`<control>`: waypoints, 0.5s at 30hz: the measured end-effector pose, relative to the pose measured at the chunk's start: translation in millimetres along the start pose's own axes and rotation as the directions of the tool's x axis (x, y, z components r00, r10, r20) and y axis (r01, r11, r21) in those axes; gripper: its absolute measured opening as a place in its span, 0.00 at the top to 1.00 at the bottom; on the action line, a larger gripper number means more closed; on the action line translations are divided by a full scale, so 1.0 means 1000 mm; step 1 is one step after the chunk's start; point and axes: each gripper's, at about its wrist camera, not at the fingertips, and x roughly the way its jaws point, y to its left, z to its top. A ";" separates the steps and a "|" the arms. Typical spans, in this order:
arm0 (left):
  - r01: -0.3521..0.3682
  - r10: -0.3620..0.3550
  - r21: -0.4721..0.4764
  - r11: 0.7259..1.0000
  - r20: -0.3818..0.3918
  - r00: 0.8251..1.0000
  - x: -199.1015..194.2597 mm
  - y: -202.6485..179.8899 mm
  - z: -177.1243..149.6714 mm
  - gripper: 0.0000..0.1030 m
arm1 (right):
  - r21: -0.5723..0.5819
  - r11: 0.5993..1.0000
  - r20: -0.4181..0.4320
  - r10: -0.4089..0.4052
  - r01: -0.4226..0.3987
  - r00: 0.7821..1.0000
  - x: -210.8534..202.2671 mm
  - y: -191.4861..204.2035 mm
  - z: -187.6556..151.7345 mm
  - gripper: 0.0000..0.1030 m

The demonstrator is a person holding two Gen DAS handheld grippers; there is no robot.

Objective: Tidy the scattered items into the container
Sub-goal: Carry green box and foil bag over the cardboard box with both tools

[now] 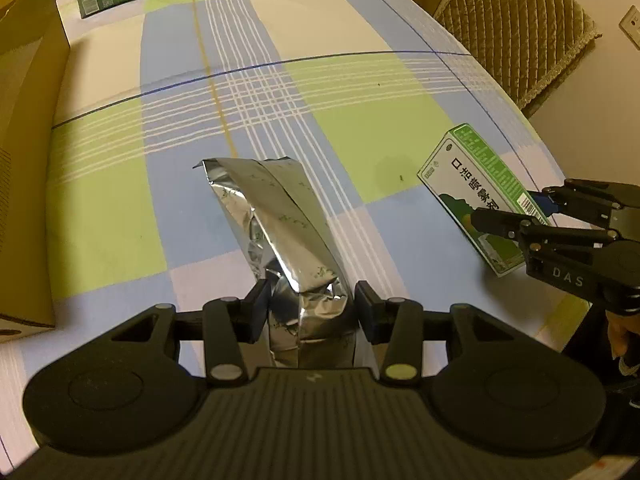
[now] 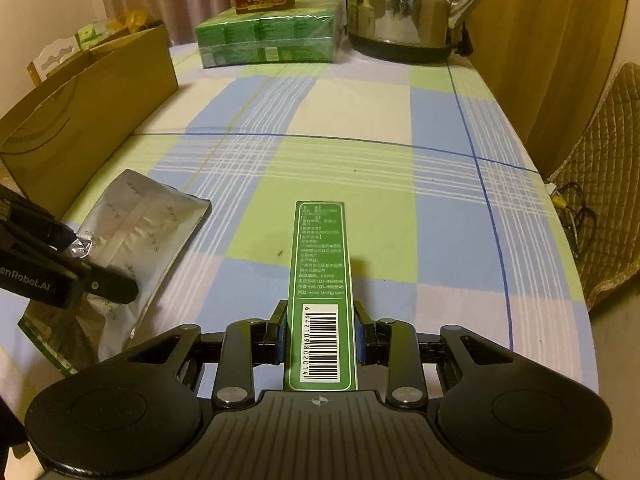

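Silver foil pouch (image 1: 280, 216), green-and-white box (image 2: 322, 280), brown cardboard box (image 2: 92, 112), blue-green-white plaid tablecloth (image 2: 360, 120).

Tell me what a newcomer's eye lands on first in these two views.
First, the crinkled silver foil pouch, gripped at its near end by the left claw over the checked tablecloth. Next, the slim green box with a barcode, clamped in the right claw and pointing up the table. At the far end, a shiny steel kettle stands beside a wrapped stack of green boxes; the brown cardboard container lines the left edge.
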 end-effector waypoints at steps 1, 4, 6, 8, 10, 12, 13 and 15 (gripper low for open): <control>-0.003 0.003 0.004 1.000 -0.003 1.000 0.000 -0.001 0.000 0.61 | -0.002 1.000 0.000 -0.002 0.002 1.000 0.000 0.000 0.000 0.73; -0.011 0.011 0.016 1.000 -0.013 1.000 0.000 -0.002 0.001 0.60 | -0.008 1.000 0.003 -0.002 0.002 1.000 -0.001 0.001 -0.001 0.73; -0.016 0.016 0.023 1.000 -0.023 1.000 0.001 -0.002 0.002 0.57 | -0.010 1.000 0.000 -0.001 0.001 1.000 0.000 0.001 -0.001 0.73; -0.018 0.020 0.029 0.999 -0.037 0.999 0.003 -0.002 0.004 0.55 | -0.011 1.000 -0.003 0.000 0.000 1.000 0.001 0.001 -0.001 0.73; -0.014 0.015 0.032 0.999 -0.056 0.998 0.006 -0.001 0.006 0.52 | -0.008 1.000 -0.009 0.004 -0.004 1.000 0.002 0.000 -0.001 0.71; -0.005 0.008 0.033 0.999 -0.077 0.997 0.011 0.001 0.007 0.50 | -0.004 1.000 -0.011 0.004 -0.004 1.000 0.004 0.000 -0.002 0.67; -0.003 0.006 0.035 0.999 -0.085 0.996 0.013 0.001 0.008 0.50 | -0.002 1.000 -0.014 0.005 -0.005 1.000 0.005 -0.001 -0.002 0.66; -0.006 0.010 0.043 0.999 -0.097 0.995 0.016 0.001 0.010 0.48 | 0.001 1.000 -0.020 0.008 -0.008 1.000 0.006 -0.002 -0.004 0.65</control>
